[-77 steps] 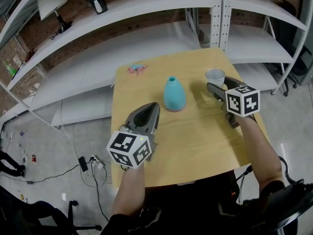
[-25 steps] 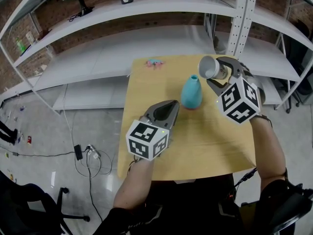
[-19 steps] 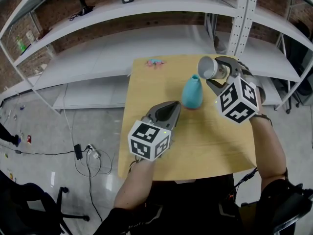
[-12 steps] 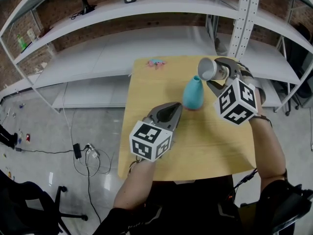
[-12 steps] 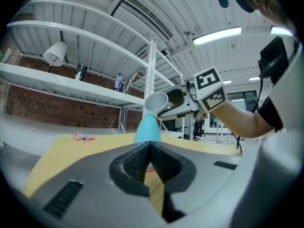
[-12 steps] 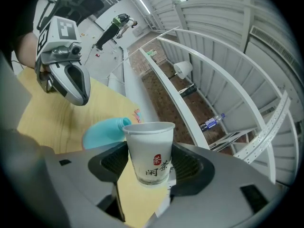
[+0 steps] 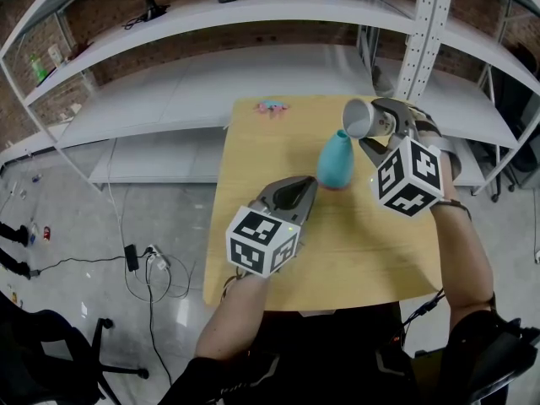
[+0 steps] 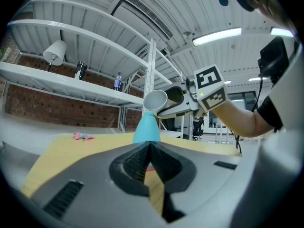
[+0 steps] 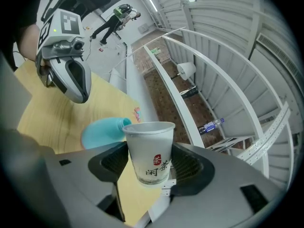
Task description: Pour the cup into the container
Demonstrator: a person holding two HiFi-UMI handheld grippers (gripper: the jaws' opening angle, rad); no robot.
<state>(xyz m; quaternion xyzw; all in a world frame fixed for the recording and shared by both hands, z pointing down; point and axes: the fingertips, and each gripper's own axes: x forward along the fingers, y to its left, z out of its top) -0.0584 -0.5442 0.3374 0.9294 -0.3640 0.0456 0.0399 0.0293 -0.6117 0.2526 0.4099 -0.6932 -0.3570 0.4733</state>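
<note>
The right gripper (image 9: 150, 161) is pinching the cup (image 9: 148, 148) across its lower body. Its jaws are standing wide, with a ribbed pad pressing in on either side. The cup is white paper with red print on its side, and it is tipping right over. In the head view its open mouth is facing left, and its rim is sitting just above the narrow neck of the container (image 7: 336, 161). Whether rim and neck are touching, I cannot tell. Nothing is showing of what is inside the cup.

Over on the other side, the left gripper (image 8: 149, 146) is keeping its jaws pressed together, with nothing between them. It is hovering over the near left part of the table (image 7: 253, 154) and pointing toward the container, which is standing upright just beyond its tips. That container is a teal, bottle-shaped vessel, wide at the base and slim at the top.

The table is pale wood. A small pink thing (image 7: 272, 106) is lying near its far edge, well apart from both grippers.

Around the room, white metal shelves (image 7: 211, 83) are running along a brick wall. A white lamp (image 8: 57, 52) and a bottle (image 8: 117, 81) are standing on an upper shelf. Cables (image 7: 152, 277) are trailing across the grey floor to the left of the table.
</note>
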